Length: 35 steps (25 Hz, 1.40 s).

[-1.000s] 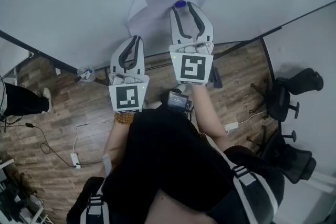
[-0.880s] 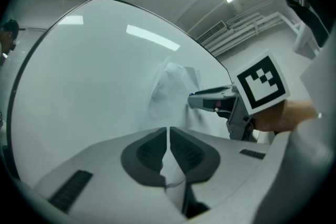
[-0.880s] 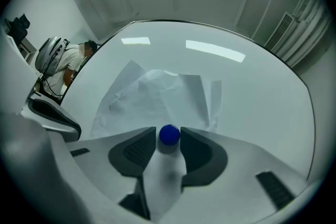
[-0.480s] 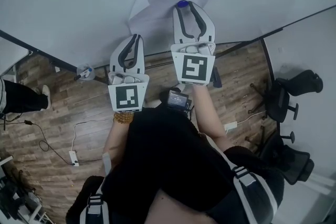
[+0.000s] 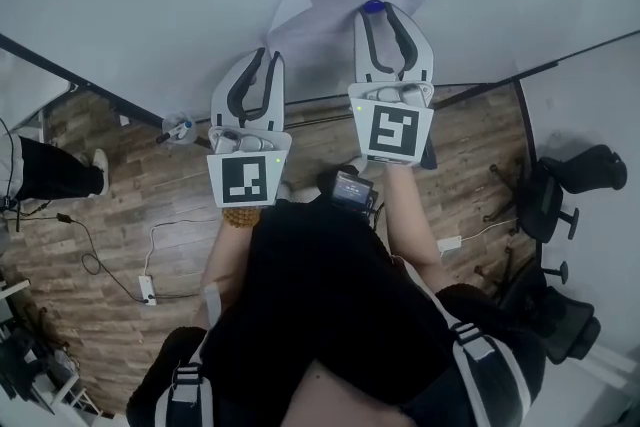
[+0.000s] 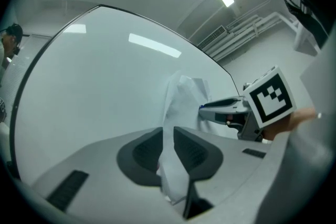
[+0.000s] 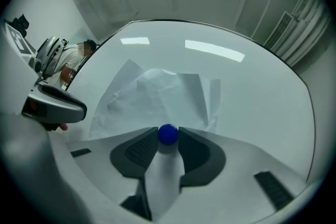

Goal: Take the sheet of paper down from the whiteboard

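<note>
Left gripper [image 5: 264, 57] pinches paper [image 6: 181, 102]; right gripper [image 5: 381, 11] just closing on magnet [image 7: 168, 134].

On my remote feed, the head camera looked steeply down past the person's torso, taking in the whiteboard [image 5: 150, 5] and wooden floor [image 5: 120, 185] from farthest back. The left gripper view faced the board close up, tilted slightly upward, left of the sheet of paper [image 6: 181, 107]. The right gripper view met the sheet nearly head-on. All three views shared it.
</note>
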Motion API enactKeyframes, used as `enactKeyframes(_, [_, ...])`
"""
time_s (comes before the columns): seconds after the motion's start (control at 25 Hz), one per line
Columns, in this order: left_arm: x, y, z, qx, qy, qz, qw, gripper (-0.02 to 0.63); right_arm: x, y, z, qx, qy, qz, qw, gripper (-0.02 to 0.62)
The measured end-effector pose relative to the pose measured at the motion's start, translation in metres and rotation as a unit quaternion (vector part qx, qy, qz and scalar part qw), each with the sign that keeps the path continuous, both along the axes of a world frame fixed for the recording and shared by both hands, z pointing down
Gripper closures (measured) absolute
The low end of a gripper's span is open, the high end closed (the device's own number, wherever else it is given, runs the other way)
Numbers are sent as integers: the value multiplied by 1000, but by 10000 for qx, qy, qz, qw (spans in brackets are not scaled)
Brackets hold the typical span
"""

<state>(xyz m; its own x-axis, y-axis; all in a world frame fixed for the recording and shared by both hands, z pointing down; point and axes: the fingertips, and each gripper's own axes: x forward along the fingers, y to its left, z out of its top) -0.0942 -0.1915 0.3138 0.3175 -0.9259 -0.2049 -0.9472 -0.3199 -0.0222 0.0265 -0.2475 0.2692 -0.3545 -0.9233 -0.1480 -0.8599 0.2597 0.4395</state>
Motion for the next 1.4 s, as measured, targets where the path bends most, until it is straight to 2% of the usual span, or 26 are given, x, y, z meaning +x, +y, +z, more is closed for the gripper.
enactKeyframes(0.44, [-8,-9,-29,374,-86,-127,9992,534,0,0,1,-30,22,62,10000,477])
enactKeyframes(0.68, [0,-12,-32,417,-149,-42,9990,534,1,0,3,-114,42,100,9999,477])
enactKeyframes(1.4, [2,-21,-31,420,-192,-237,9987,551,1,0,3,-130,40,72,9999,477])
